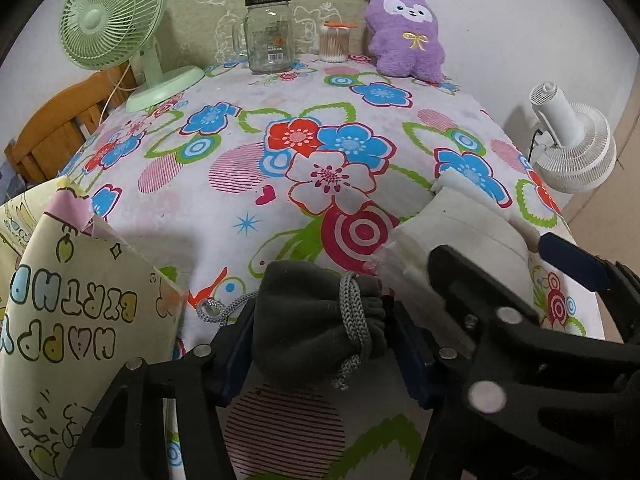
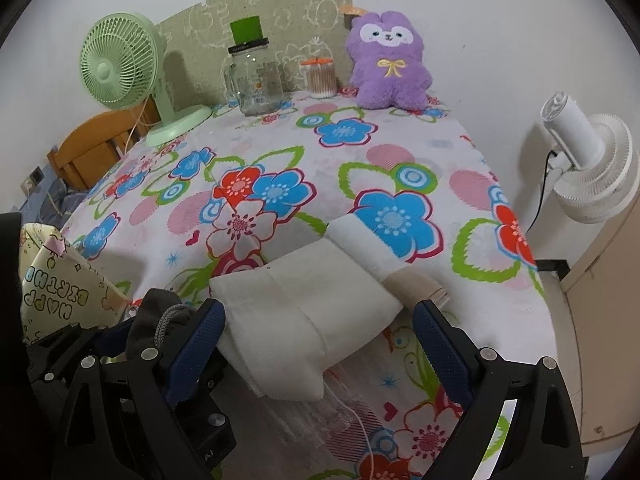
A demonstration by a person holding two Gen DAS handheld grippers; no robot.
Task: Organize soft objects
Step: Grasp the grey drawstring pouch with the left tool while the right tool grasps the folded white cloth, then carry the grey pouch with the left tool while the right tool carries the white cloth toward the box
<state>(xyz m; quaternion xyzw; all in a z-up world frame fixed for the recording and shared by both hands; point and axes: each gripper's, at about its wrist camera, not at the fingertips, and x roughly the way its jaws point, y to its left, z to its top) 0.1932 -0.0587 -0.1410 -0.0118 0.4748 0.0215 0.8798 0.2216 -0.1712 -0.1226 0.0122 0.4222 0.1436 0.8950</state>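
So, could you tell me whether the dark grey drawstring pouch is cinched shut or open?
Shut: the dark grey drawstring pouch has its grey cord wound tightly around its gathered neck.

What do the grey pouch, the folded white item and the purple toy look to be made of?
Grey pouch: matte, felt-like or fleece fabric, softly creased, with a braided cord round its neck. Folded white item: soft matte cloth or padding; which one is unclear. Purple toy: fuzzy plush pile with a stitched yellow bow.
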